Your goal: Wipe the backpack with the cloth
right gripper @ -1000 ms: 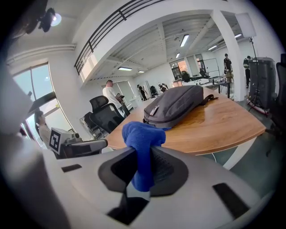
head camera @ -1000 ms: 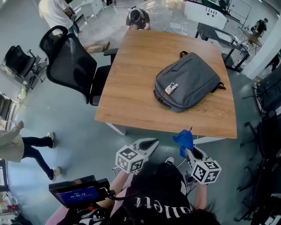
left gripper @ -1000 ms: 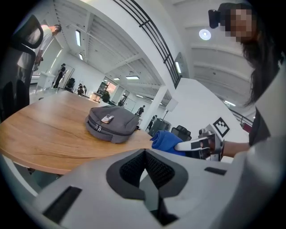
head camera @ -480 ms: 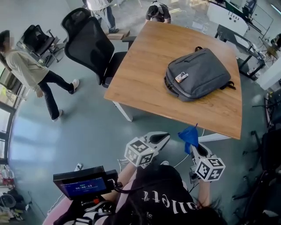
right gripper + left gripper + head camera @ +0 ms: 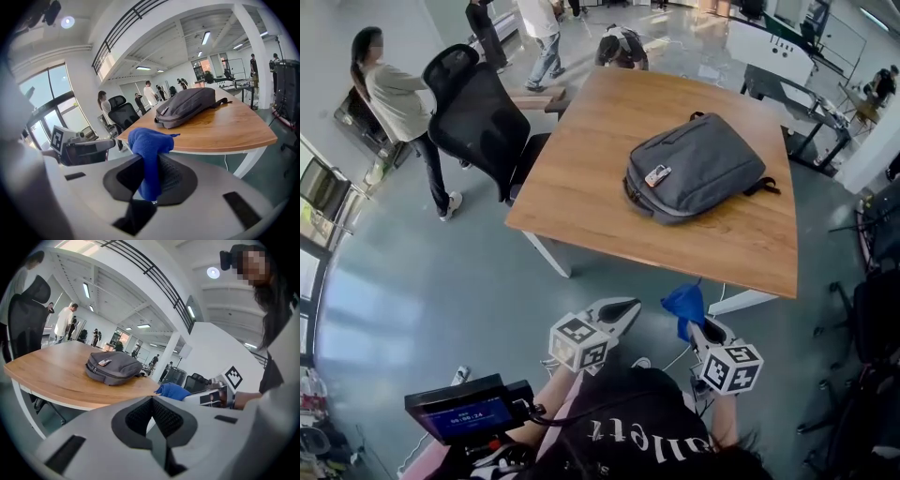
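A grey backpack [image 5: 694, 171] lies flat on the wooden table [image 5: 581, 178], towards its right side; the same backpack [image 5: 113, 367] shows in the left gripper view and the backpack [image 5: 187, 107] in the right gripper view. My right gripper [image 5: 696, 326] is shut on a blue cloth [image 5: 685, 305], held in the air short of the table's near edge; the cloth [image 5: 149, 154] hangs between its jaws. My left gripper [image 5: 617, 311] is shut with nothing in it, beside the right one and also off the table. The blue cloth [image 5: 172, 391] is visible from the left gripper view too.
A black mesh office chair [image 5: 478, 122] stands at the table's left side. Several people [image 5: 398, 103] stand or walk on the grey floor beyond it. Desks [image 5: 773, 56] and dark equipment [image 5: 877, 281] line the right side. A handheld screen [image 5: 459, 412] sits at bottom left.
The head view has shifted, and the table and backpack sit slightly differently in frame. Both grippers stay low near the body, the right one still holding the cloth. People at left have walked on.
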The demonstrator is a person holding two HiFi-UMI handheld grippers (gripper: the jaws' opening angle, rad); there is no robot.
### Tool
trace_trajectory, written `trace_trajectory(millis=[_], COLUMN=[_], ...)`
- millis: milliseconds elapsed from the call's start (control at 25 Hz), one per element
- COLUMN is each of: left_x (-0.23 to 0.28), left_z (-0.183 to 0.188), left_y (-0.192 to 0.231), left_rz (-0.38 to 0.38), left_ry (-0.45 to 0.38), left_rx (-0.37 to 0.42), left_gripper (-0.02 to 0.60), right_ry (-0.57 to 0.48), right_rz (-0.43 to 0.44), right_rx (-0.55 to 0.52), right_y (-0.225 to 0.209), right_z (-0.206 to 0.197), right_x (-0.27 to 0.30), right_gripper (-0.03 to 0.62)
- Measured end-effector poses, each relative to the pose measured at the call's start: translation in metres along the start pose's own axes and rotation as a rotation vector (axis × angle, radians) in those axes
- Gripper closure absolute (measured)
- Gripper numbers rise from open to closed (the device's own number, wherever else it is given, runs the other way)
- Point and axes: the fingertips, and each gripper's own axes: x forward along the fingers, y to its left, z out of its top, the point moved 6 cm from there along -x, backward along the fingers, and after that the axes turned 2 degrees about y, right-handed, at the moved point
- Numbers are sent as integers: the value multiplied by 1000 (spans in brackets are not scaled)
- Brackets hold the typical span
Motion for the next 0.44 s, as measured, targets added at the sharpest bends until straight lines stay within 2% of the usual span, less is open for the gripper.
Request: trace_trajectory(millis=[280, 440], left_x=[7, 1], left_z=[3, -19], left_y=[-12, -27], left_rz=[10, 30], left_ry=[17, 61], left_rx=[5, -41], left_gripper=[583, 583], right_ry=[-10, 42], right_rz=[1, 9], right_rx=[12, 40], right_y=[-9, -11], right_z=[0, -23], right_x=[-11, -26], right_gripper=[525, 525])
